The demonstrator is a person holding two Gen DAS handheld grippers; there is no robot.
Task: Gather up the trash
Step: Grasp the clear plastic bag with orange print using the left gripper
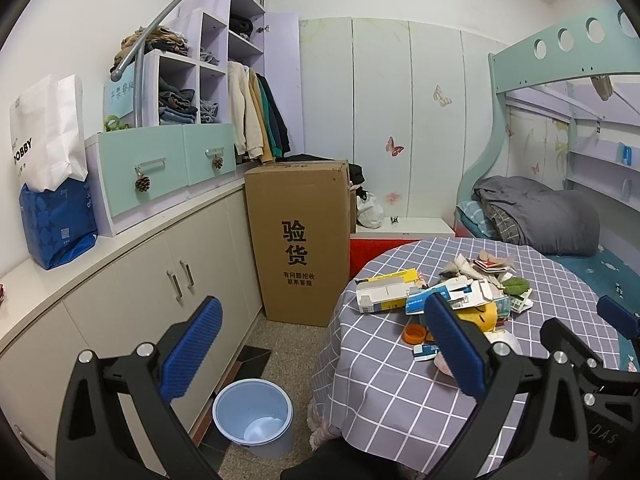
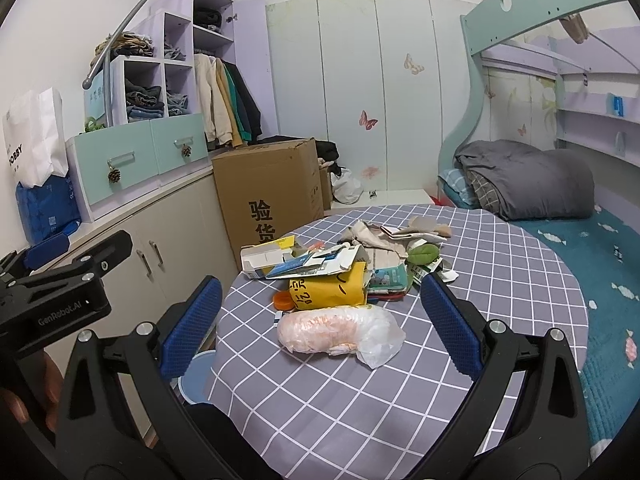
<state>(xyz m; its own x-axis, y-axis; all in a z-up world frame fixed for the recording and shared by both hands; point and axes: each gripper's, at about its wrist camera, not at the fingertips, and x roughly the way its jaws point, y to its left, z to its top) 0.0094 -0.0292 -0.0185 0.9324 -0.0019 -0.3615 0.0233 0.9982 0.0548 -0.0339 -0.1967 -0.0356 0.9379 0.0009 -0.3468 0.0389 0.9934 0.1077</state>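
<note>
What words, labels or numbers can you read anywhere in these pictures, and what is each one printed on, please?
"验货": cardboard box, large black characters.
"有问题拒收 联系客服": same box, smaller lines beneath.
"OBBY": white paper bag, first letter cut off.
"GenRobot.AI": left gripper's body, seen from the right wrist.
"28": yellow packet, handwritten, uncertain.
Trash cartons and teal sign: too blurred.

The left tool's (image 1: 322, 348) right pad covers part of the yellow packet (image 1: 486, 314) and the clear bag behind it on the bench (image 1: 392, 368). In the right wrist view, the blue bin (image 2: 196, 376) shows only as a sliver between the left pad and the bench cloth. Small print on the flattened cartons (image 2: 304, 264) is too blurred to read. The white paper bag (image 1: 38, 136) at far left shows only "OBBY", its first letters curved out of sight. A hand (image 2: 24, 400) at the lower left edge is mostly cut off.
</note>
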